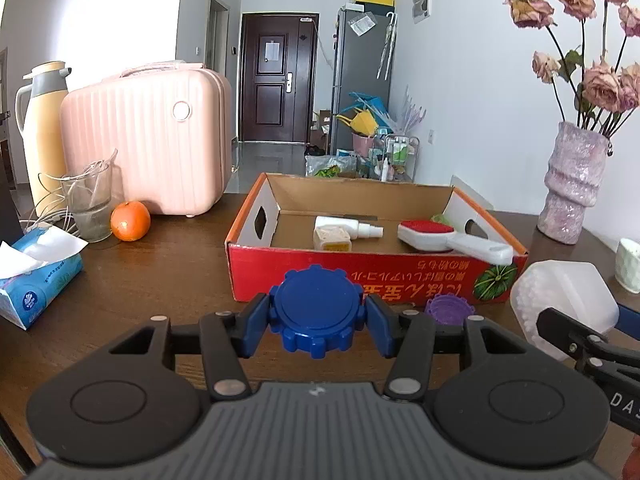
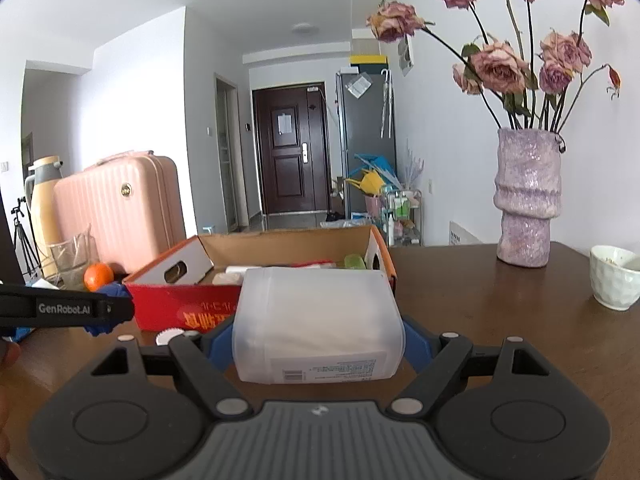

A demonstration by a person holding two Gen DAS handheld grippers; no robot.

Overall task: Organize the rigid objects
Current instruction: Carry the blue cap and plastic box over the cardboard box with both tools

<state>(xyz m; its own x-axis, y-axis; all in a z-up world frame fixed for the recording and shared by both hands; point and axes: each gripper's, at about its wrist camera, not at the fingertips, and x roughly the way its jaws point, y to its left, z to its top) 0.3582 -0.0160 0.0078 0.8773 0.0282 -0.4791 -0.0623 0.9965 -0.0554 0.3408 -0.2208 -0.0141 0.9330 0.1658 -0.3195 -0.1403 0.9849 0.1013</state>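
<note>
My left gripper is shut on a blue gear-shaped lid, held above the table just in front of the red cardboard box. My right gripper is shut on a translucent white plastic container with a label on its near face; the same container shows at the right of the left wrist view. Inside the box lie a white spray bottle, a beige block and a white brush with a red pad. A purple gear-shaped lid rests on the table before the box.
A pink suitcase, a cream thermos, a glass with wires, an orange and a tissue pack stand at the left. A purple vase of dried roses and a white cup stand at the right.
</note>
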